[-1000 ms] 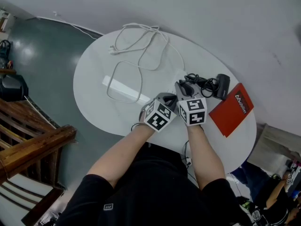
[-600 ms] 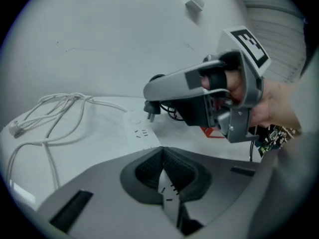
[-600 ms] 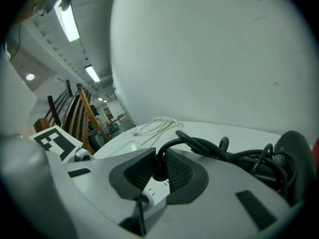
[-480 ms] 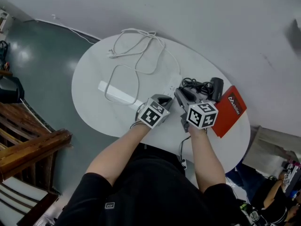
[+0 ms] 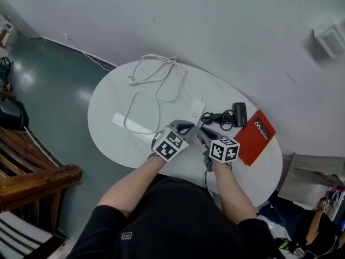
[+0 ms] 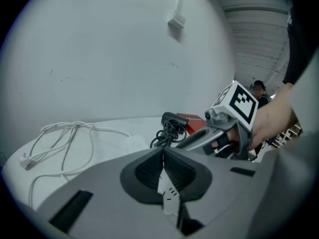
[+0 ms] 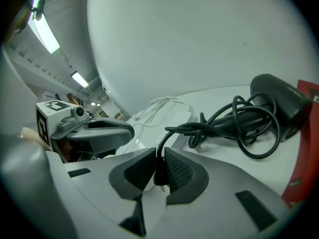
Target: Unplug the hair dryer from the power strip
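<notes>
Black plug [image 7: 160, 171] sits between the pads of my right gripper [image 5: 200, 131], pinched on both sides. The jaws have just been closing further on it, and they are clamped on it now. A pale prong shows under the plug body. The plug is apart from the power strip [image 5: 195, 111], which lies at 12 o'clock of the right gripper's tip in the head view.

Cord [image 5: 218, 117]: black, it runs from the plug up into a loose tangle on the counter [image 5: 108, 112] and on to the hair dryer [image 5: 239, 114]. The hair dryer lies on its side at 3 o'clock of the power strip, with the tangle between the two.

Left gripper [image 6: 163, 166]: jaws together, nothing between the pads. In the head view it is just beside the right gripper at its 9 o'clock, close to the near end of the power strip.

Other items, head view:
- Red booklet [image 5: 254, 136]: flat on the counter, at 4 o'clock of the hair dryer, just beside it.
- White cable [image 5: 156, 77]: loose loops at 10 o'clock of the power strip.
- White bar [image 5: 132, 124]: at 9 o'clock of the left gripper, a cable loop crossing over it.
</notes>
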`<state>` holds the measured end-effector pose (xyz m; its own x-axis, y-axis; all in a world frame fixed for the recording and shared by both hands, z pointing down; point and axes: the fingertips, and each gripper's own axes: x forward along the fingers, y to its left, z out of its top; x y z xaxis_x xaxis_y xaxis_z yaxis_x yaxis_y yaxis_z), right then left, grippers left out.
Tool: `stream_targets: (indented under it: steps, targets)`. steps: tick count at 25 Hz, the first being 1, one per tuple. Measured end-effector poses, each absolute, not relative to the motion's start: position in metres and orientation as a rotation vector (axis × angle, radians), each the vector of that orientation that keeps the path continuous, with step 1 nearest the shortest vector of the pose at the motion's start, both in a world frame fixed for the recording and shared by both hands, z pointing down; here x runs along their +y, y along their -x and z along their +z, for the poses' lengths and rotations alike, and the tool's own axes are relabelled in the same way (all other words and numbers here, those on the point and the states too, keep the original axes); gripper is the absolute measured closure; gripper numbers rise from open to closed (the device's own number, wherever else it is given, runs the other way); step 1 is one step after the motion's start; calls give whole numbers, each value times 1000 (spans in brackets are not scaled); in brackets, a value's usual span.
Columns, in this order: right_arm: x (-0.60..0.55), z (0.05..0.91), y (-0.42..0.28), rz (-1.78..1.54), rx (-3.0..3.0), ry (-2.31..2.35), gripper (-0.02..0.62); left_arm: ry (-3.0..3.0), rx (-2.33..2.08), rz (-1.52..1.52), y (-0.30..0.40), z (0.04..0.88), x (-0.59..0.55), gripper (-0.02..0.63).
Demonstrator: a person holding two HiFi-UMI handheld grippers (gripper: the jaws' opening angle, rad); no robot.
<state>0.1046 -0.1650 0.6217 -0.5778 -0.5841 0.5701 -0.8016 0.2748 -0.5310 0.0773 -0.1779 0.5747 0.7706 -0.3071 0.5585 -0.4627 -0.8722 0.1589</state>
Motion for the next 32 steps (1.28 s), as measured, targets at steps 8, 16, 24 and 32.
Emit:
stream_targets:
  steps: [8, 16, 24, 32]
  targets:
    - [-133, 631, -120, 1323, -2239, -1347, 528, -2685, -635, 720, -52, 550, -182, 594]
    - [-85, 617, -168, 1380, -2178, -1575, 528, -2721, -715, 588, -23, 514, -189, 594]
    - [-75, 556, -172, 1224, -2230, -1730, 529, -2761, -742, 401, 2, 460, -192, 594]
    - [-84, 476, -141, 959, -2329, -1720, 538, -2829, -707, 262, 13, 416, -198, 594]
